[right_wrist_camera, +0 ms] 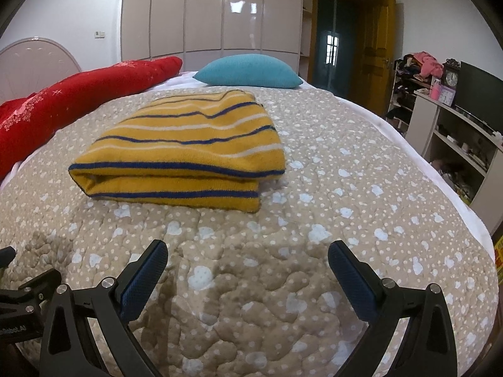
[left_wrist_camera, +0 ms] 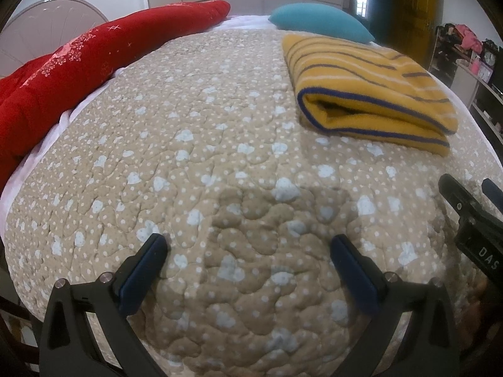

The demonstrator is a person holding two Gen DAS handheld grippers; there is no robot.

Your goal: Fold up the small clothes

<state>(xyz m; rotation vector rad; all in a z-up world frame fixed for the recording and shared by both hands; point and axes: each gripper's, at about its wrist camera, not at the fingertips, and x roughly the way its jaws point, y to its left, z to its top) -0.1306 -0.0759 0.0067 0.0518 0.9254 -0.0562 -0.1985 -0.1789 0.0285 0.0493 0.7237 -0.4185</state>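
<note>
A yellow garment with blue and white stripes lies folded into a thick rectangle on the beige quilt. It also shows in the right wrist view, ahead and a little left. My left gripper is open and empty, low over bare quilt, with the garment ahead to its right. My right gripper is open and empty, a short way in front of the garment's folded edge. The right gripper's body shows at the right edge of the left wrist view.
A long red pillow lies along the bed's left side and a teal pillow at its far end. White shelves with a clock and clutter stand right of the bed. Wardrobe doors line the back wall.
</note>
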